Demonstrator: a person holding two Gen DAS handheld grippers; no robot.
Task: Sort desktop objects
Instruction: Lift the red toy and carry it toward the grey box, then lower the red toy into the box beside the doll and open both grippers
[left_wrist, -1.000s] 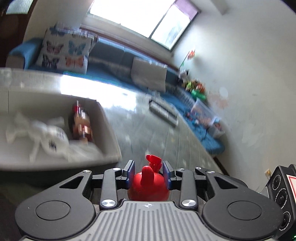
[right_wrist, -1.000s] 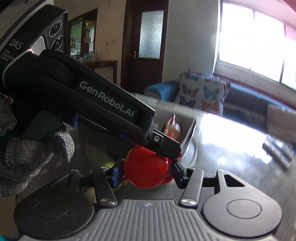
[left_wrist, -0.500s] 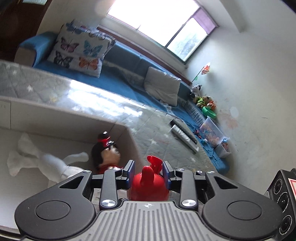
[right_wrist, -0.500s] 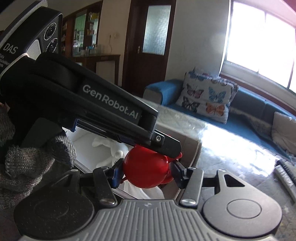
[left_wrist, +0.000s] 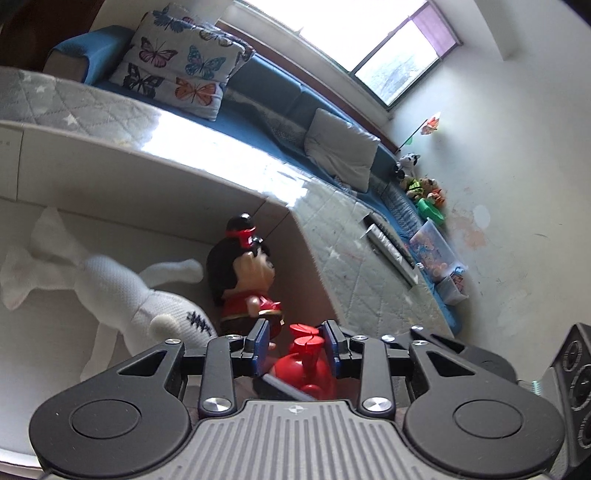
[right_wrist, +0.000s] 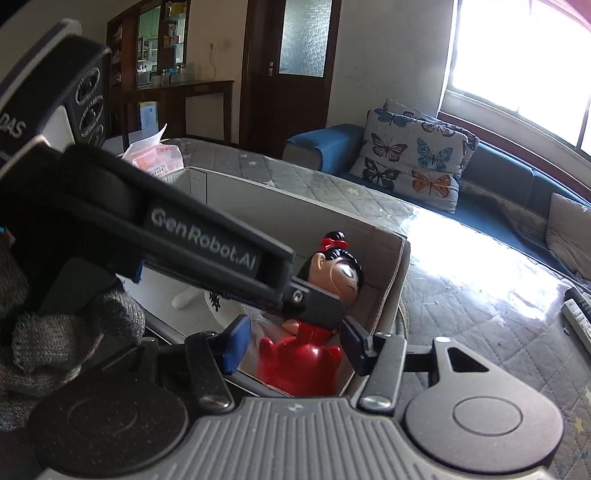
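A red plastic toy (left_wrist: 308, 363) lies in the near right corner of a grey cardboard box (left_wrist: 207, 173), below both grippers; it also shows in the right wrist view (right_wrist: 299, 365). My left gripper (left_wrist: 295, 347) is open just above it, jaws apart on either side. My right gripper (right_wrist: 291, 343) is open too, with the toy loose between its spread fingers. A black-haired doll in red (left_wrist: 247, 273) and a white plush rabbit (left_wrist: 122, 291) lie in the box.
The box stands on a grey quilted table (left_wrist: 369, 280). Remote controls (left_wrist: 391, 251) lie at the table's far side. A blue sofa with a butterfly cushion (left_wrist: 177, 70) runs behind. A pink packet (right_wrist: 155, 158) sits beyond the box's far end.
Both grippers went from shut on the red toy to open. The toy dropped into the box corner beside the doll. Both grippers moved over the box.
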